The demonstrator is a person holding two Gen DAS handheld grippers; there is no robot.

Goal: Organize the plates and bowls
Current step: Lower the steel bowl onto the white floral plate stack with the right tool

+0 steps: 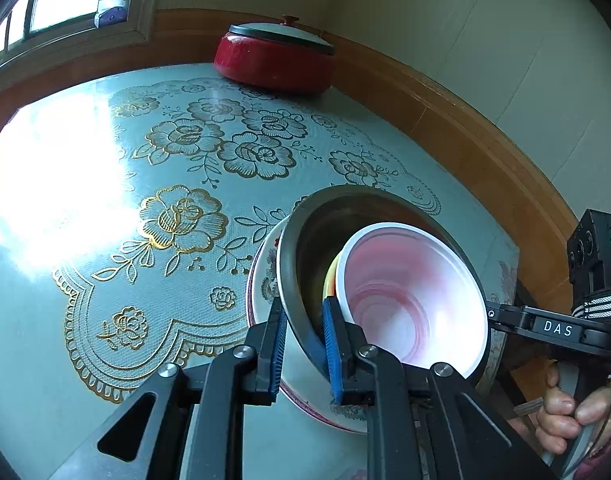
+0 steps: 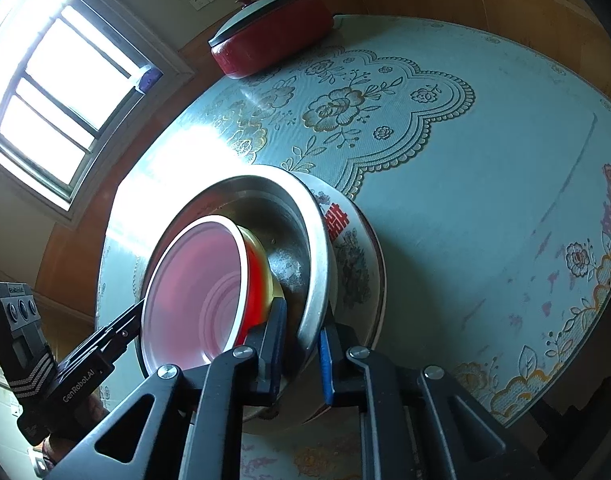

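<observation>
Bowls sit nested right at your fingertips: a white plastic bowl [image 1: 413,300] lies inside a metal bowl [image 1: 305,248], with a yellow rim [image 1: 330,280] showing between the two, and the metal bowl sits in a floral ceramic basin [image 1: 265,280] on the table [image 1: 45,360].

Your left gripper [image 1: 303,344] is clenched on the metal bowl's rim; one blue pad is outside the wall, the other inside, just beside the white bowl's edge.

Your right gripper [image 2: 303,344] grasps the same metal bowl [image 2: 317,264] on the opposite side, its pads straddling the rim in the same way. From there the white bowl [image 2: 193,292] lies just left of the inner finger, with a red-orange bowl wall [image 2: 257,280] under it, and the basin [image 2: 353,264] wraps around to the right of the outer finger.

Your hand [image 1: 565,412] shows at the lower right edge of the left wrist view, holding the right gripper's handle.

Far ahead of both grippers, a red lidded pot [image 1: 275,58] stands at the table's far edge near the wall, well apart from the stack.
</observation>
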